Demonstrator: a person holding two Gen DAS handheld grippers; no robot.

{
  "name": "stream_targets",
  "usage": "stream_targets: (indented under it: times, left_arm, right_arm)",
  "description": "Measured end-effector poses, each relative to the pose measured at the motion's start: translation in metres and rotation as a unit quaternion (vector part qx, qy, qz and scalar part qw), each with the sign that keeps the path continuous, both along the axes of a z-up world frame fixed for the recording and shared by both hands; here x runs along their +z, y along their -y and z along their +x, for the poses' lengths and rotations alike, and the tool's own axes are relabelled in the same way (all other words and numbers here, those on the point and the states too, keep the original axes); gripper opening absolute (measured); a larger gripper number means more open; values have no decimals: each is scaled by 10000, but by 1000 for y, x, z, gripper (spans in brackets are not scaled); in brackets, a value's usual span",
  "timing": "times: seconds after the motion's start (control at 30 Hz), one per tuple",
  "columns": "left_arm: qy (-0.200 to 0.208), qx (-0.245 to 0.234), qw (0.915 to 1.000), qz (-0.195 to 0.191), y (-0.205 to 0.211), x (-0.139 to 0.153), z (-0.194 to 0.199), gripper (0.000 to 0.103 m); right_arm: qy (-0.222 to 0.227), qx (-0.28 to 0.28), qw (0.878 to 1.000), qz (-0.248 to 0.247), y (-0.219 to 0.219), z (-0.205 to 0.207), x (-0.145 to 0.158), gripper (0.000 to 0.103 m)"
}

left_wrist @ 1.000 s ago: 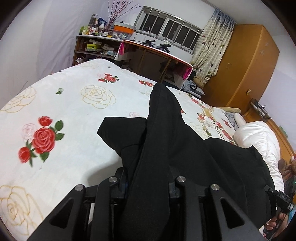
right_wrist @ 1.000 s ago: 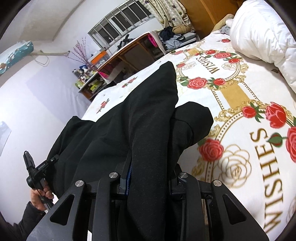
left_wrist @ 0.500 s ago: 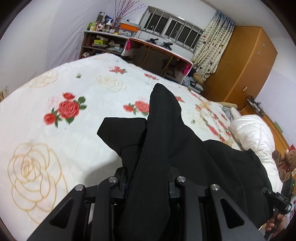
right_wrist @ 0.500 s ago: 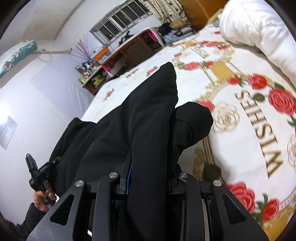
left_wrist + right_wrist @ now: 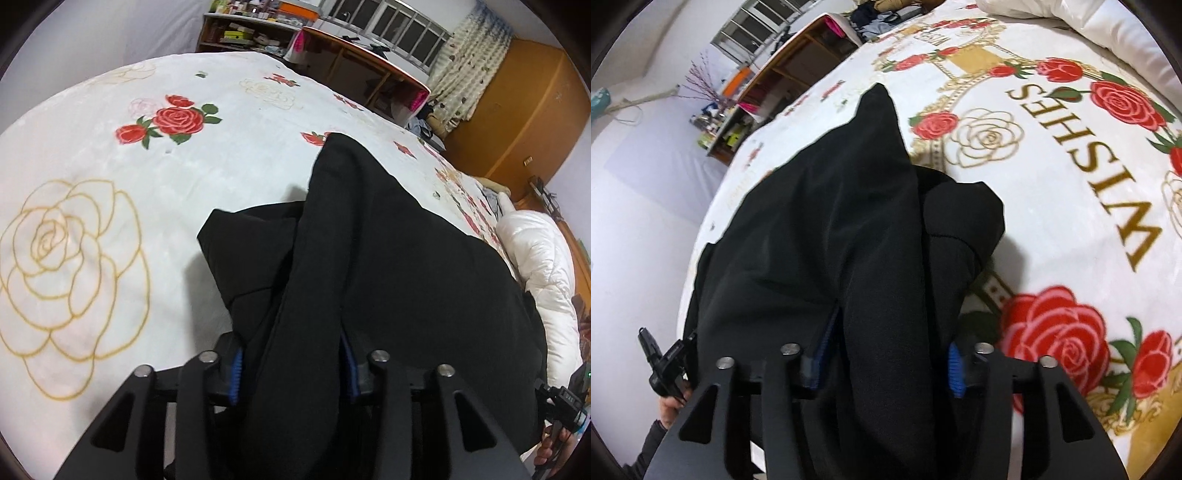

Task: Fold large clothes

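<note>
A large black garment point(image 5: 388, 266) lies bunched on the rose-print bedspread point(image 5: 92, 166), and a thick fold of it runs up between the jaws of my left gripper point(image 5: 291, 358). Those jaws are opening; their blue pads point(image 5: 236, 373) show beside the cloth and no longer pinch it. In the right wrist view the same garment point(image 5: 812, 229) passes between the jaws of my right gripper point(image 5: 886, 358), which are also opening, with the blue pads point(image 5: 955, 369) standing off the fold. A rounded sleeve end point(image 5: 964, 218) rests on the bedspread point(image 5: 1089, 184).
A white duvet point(image 5: 535, 266) is heaped at the right end of the bed. A wooden desk point(image 5: 369, 74), cluttered shelves point(image 5: 243, 33) and an orange wardrobe point(image 5: 517, 110) stand beyond the bed. A hand holds the other gripper point(image 5: 665, 362) at the lower left.
Both grippers have sunk towards the bed with the garment. Their jaws, shut on the black fold before, now stand wider with the blue pads showing.
</note>
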State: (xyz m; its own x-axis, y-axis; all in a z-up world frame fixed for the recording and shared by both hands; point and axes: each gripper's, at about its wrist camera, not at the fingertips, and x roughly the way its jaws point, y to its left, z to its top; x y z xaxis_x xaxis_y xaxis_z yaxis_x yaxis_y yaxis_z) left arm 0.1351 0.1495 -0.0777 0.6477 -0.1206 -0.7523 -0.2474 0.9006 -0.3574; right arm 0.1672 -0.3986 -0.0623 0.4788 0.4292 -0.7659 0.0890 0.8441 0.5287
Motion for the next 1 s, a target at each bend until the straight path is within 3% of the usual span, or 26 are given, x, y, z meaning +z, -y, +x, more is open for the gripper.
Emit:
stream_targets:
  times: [0.2, 0.37, 0.5, 0.6, 0.67, 0.87, 1.0]
  left_arm:
    - [-67, 107, 9995, -301, -13, 15, -14, 54]
    - [308, 258, 9992, -69, -23, 43, -33, 57]
    - [518, 104, 9986, 16, -13, 60, -21, 58]
    - [630, -198, 9978, 85, 10, 65, -3, 58]
    - [655, -394, 9969, 182, 25, 64, 13, 58]
    - [295, -451, 9976, 438, 40, 27, 54, 58]
    - [379, -530, 9950, 753, 45, 12, 60, 57]
  right_arm:
    - [138, -65, 9970, -760, -2, -13, 25, 57]
    - [586, -442, 9896, -1235, 10, -28, 57, 58]
    - [921, -403, 9870, -1250, -4, -24, 71, 58]
    - [955, -191, 9858, -1369, -26, -9, 66, 58]
    - [944, -44, 9849, -1452, -42, 3, 58, 47]
    - [625, 63, 9815, -1807, -56, 38, 20, 41]
    - [585, 72, 9793, -1935, -56, 53, 0, 39]
